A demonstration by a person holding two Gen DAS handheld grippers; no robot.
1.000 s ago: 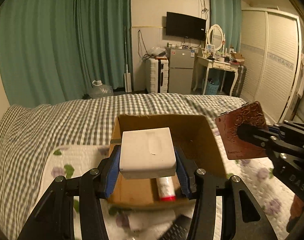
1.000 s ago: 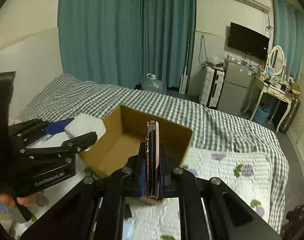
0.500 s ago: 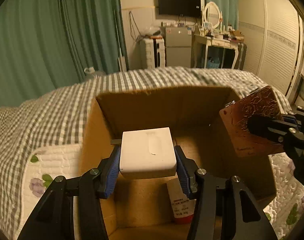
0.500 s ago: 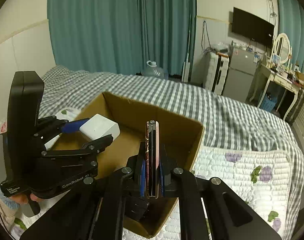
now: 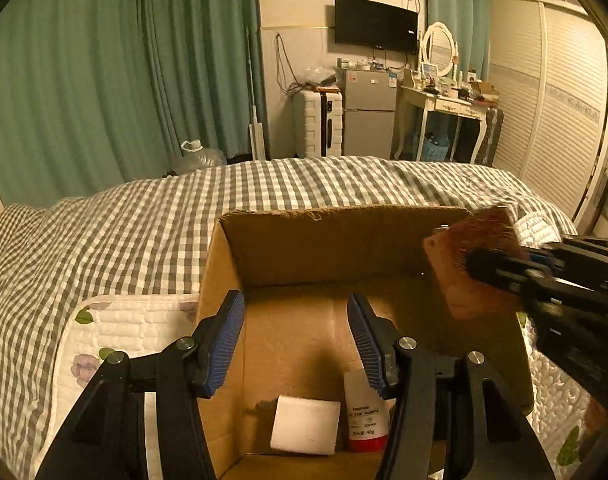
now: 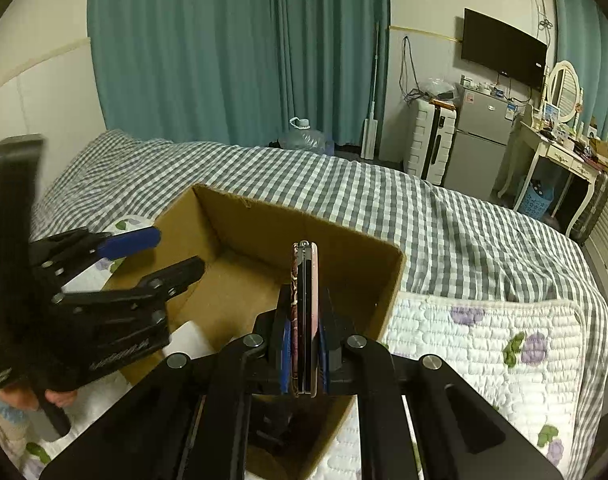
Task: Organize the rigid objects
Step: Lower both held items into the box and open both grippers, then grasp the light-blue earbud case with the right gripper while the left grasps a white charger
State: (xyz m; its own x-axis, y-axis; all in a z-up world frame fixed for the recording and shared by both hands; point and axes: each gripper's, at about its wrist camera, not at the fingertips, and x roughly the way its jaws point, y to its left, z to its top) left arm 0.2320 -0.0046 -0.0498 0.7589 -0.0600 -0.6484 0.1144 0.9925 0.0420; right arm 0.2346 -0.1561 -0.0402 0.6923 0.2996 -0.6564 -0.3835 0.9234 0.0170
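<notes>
My left gripper (image 5: 295, 344) is hanging open and empty over the brown cardboard box (image 5: 344, 236), where the white rectangular block (image 5: 306, 424) is lying. My right gripper (image 6: 304, 344) is clamping the thin patterned reddish-brown case (image 6: 302, 320); I think it needs lowering into the box next.

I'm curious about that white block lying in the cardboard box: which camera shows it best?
The left wrist view: the white block lies in plain sight on the box floor beside a red-capped tube. The right wrist view shows only a corner.
</notes>
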